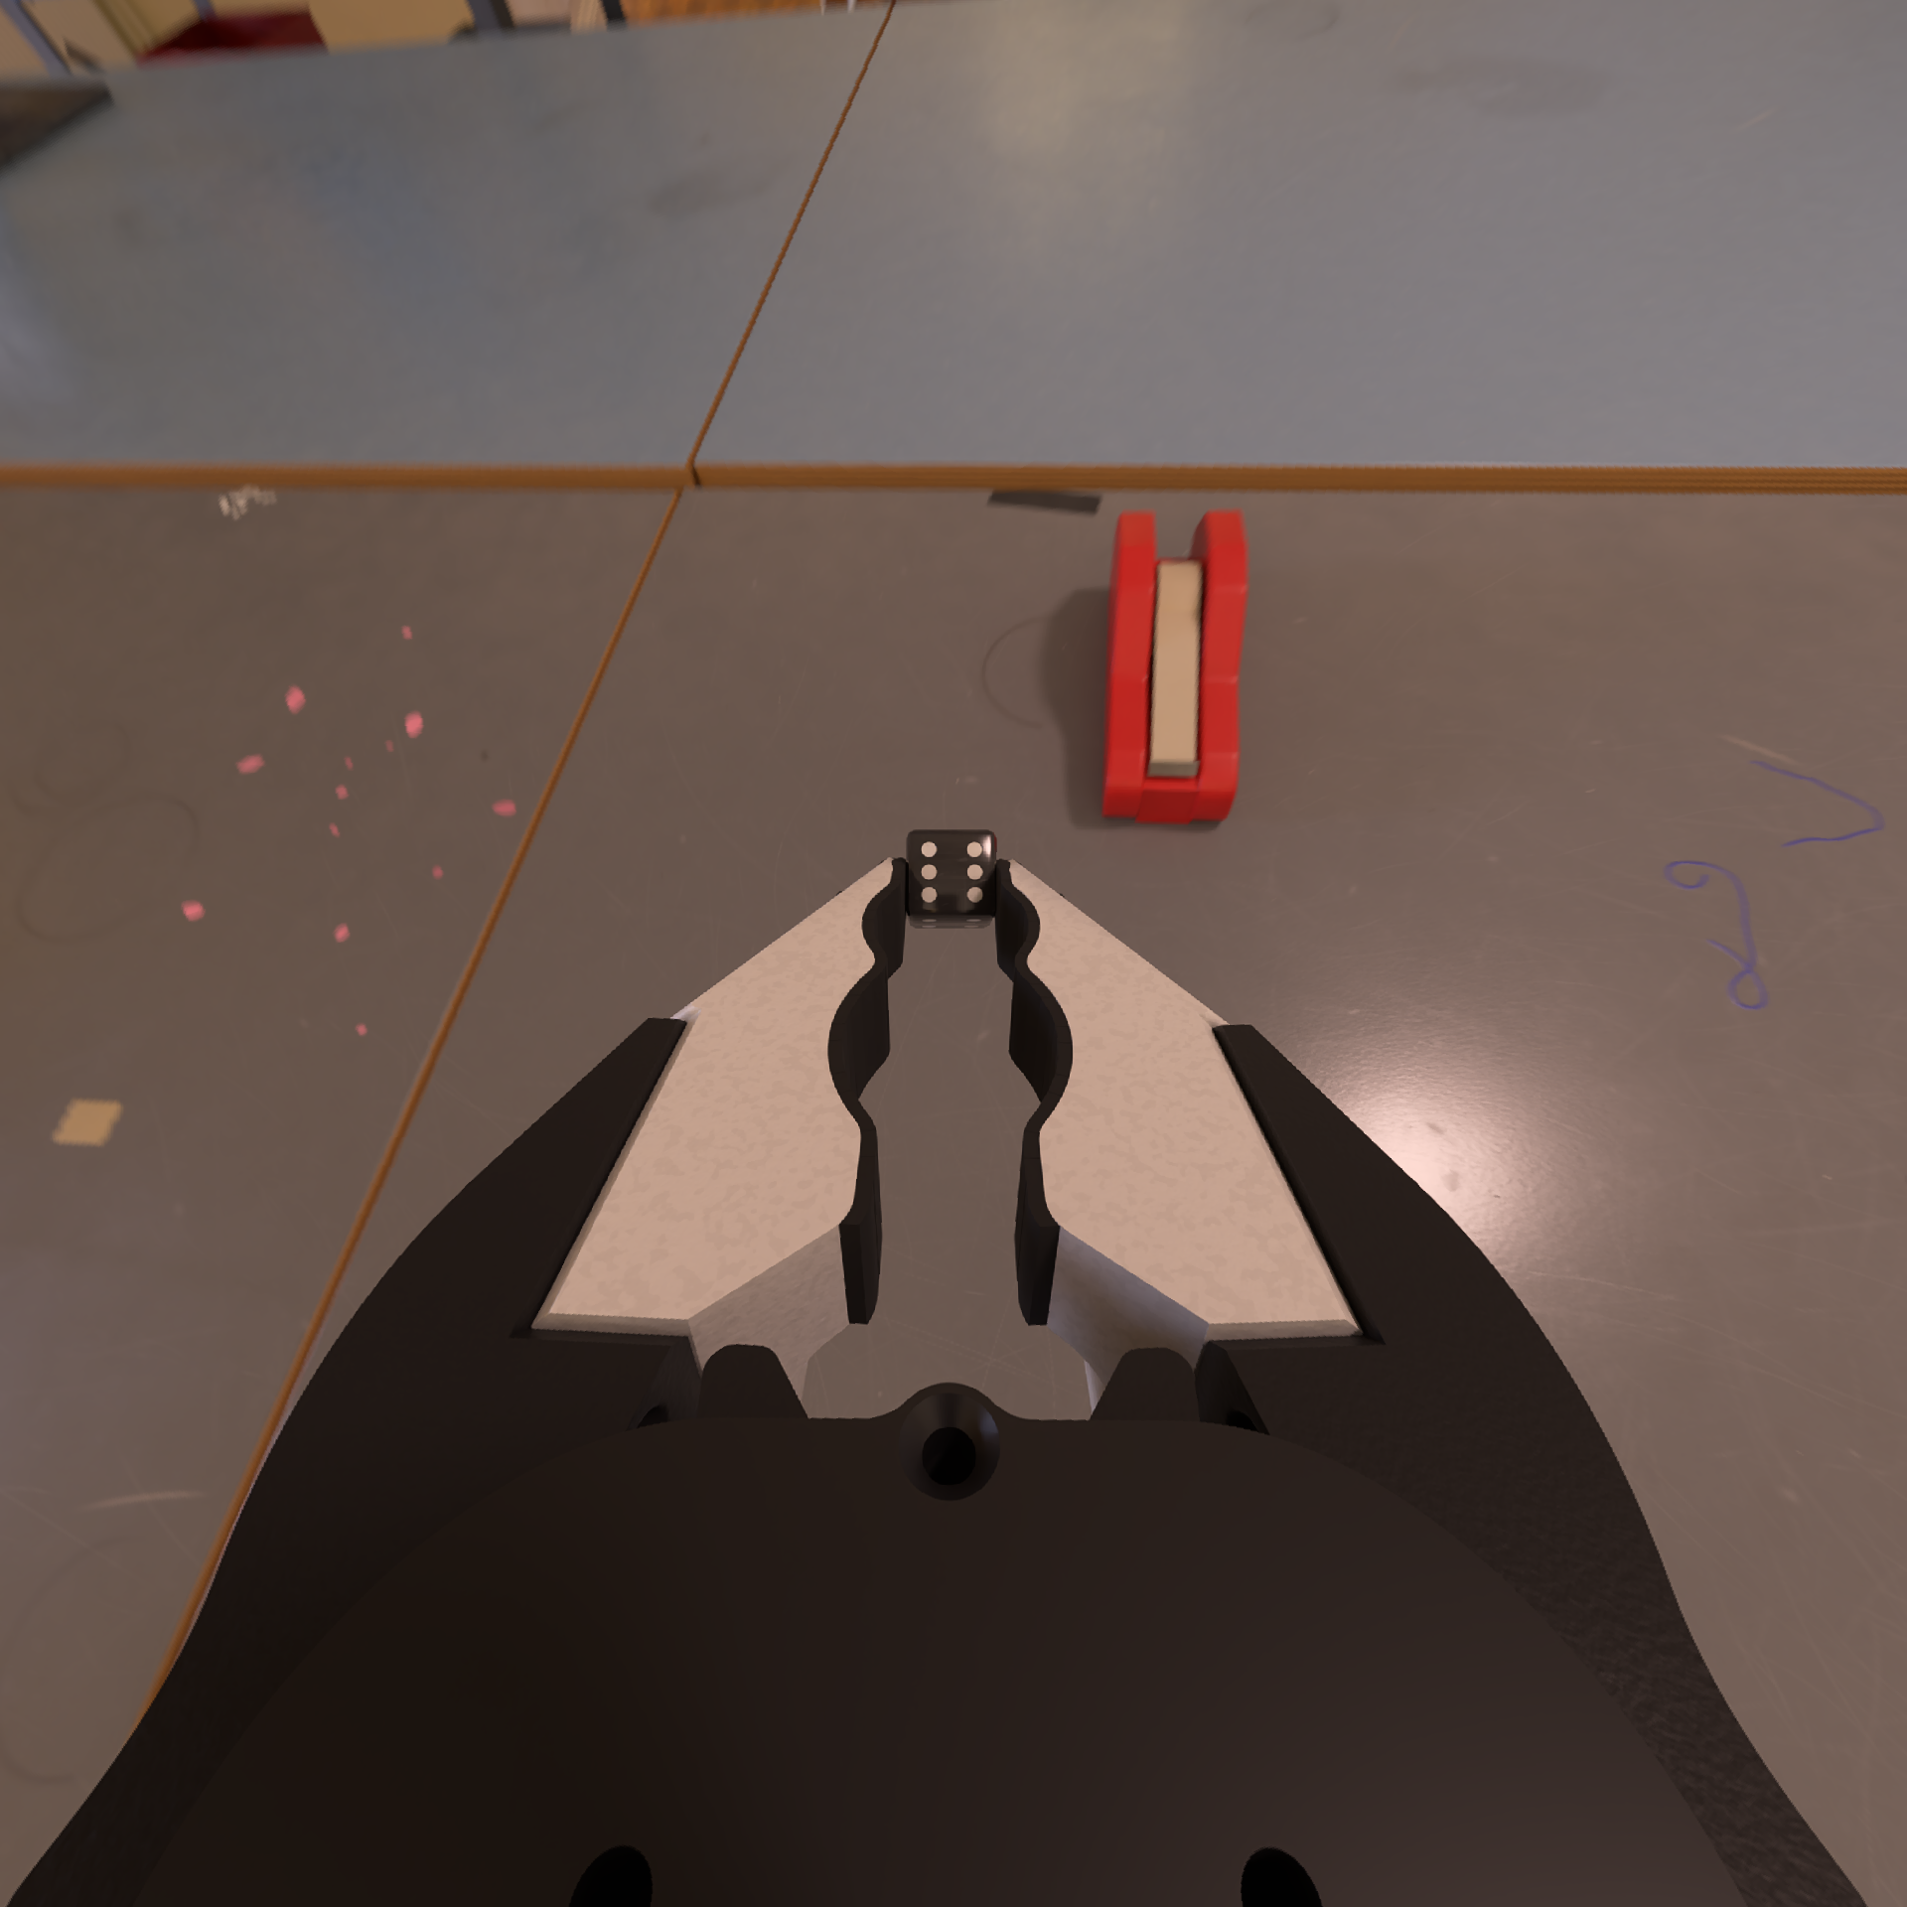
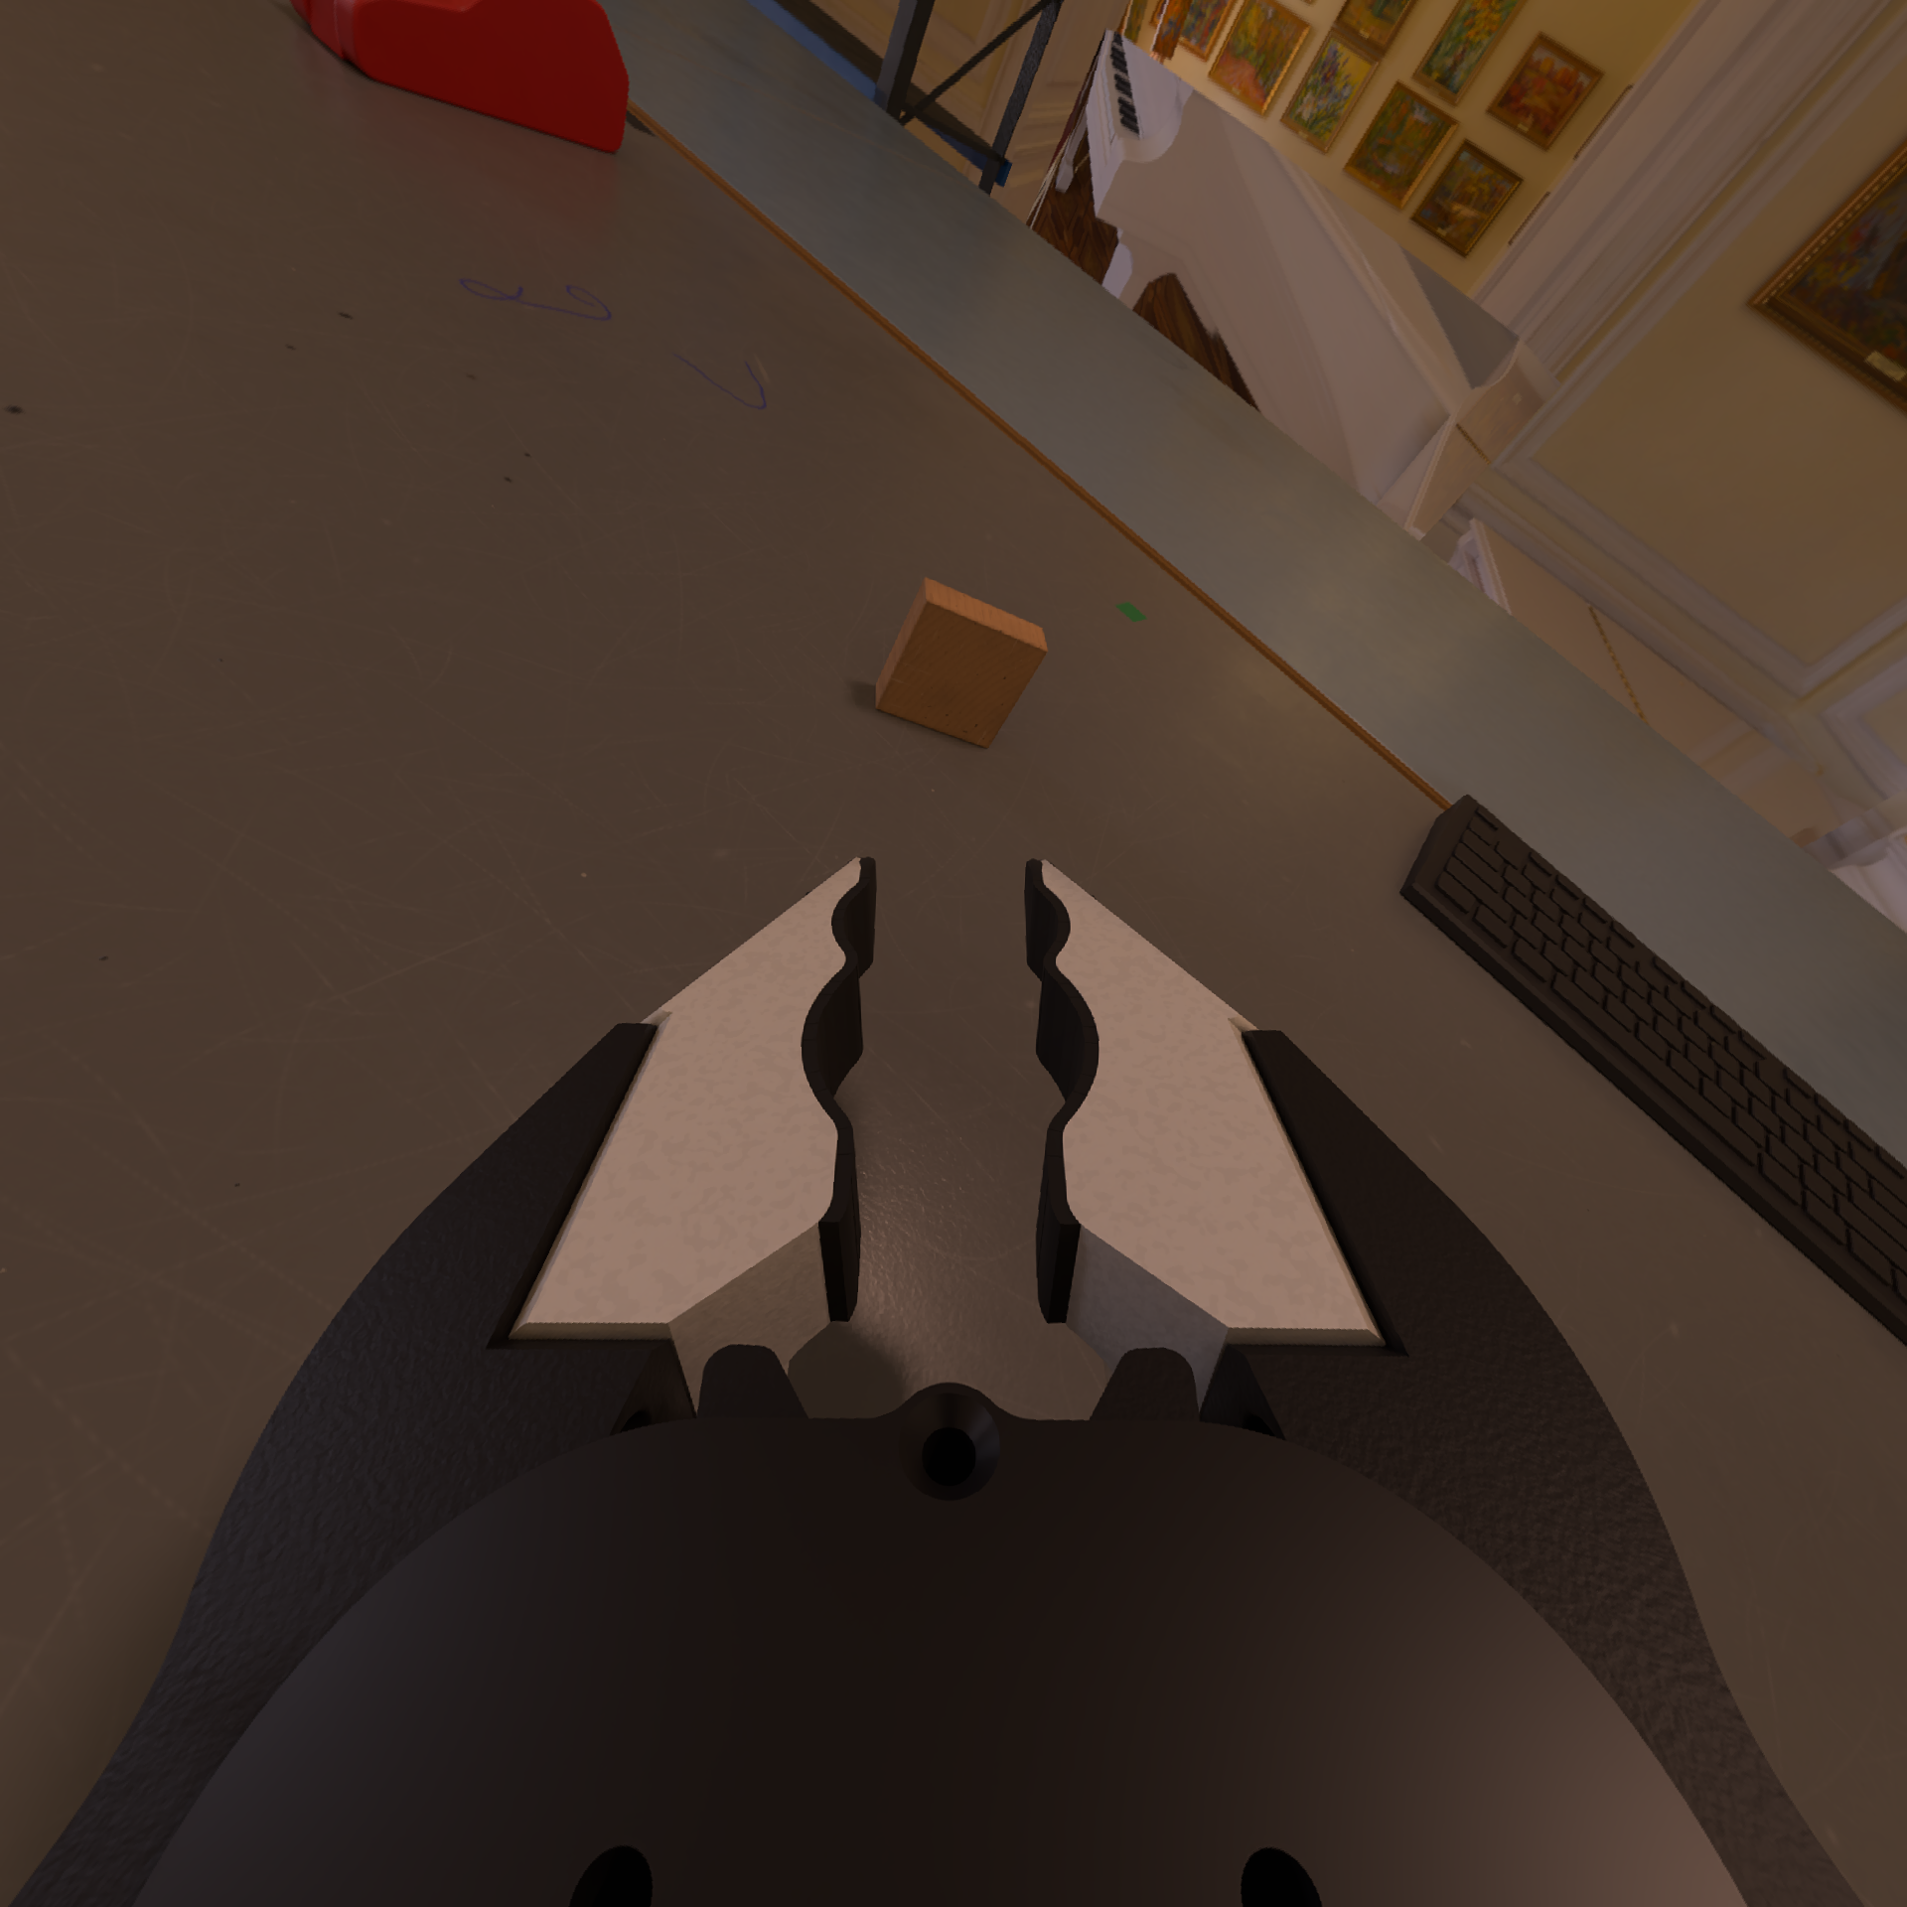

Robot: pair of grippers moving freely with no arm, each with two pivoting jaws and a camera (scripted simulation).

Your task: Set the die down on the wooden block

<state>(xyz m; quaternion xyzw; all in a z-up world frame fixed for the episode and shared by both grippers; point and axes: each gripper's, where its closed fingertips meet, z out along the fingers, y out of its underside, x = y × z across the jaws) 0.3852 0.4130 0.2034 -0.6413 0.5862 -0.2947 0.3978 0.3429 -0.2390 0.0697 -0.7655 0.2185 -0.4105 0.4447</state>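
Note:
A small black die (image 1: 950, 873) with white pips sits between the fingertips of my left gripper (image 1: 950, 877), which is shut on it just above the grey table (image 1: 1445, 1032). The wooden block (image 2: 960, 660), a light brown cuboid, lies on the table in the right wrist view, ahead of my right gripper (image 2: 950, 887). The right gripper is open and empty, a short way short of the block. The block does not show in the left wrist view.
A red tape dispenser (image 1: 1174, 669) stands ahead and right of the die; its end shows in the right wrist view (image 2: 485, 62). A black keyboard (image 2: 1672, 1053) lies at the right near the table edge (image 2: 1032, 433). Pink specks (image 1: 341, 795) mark the left table.

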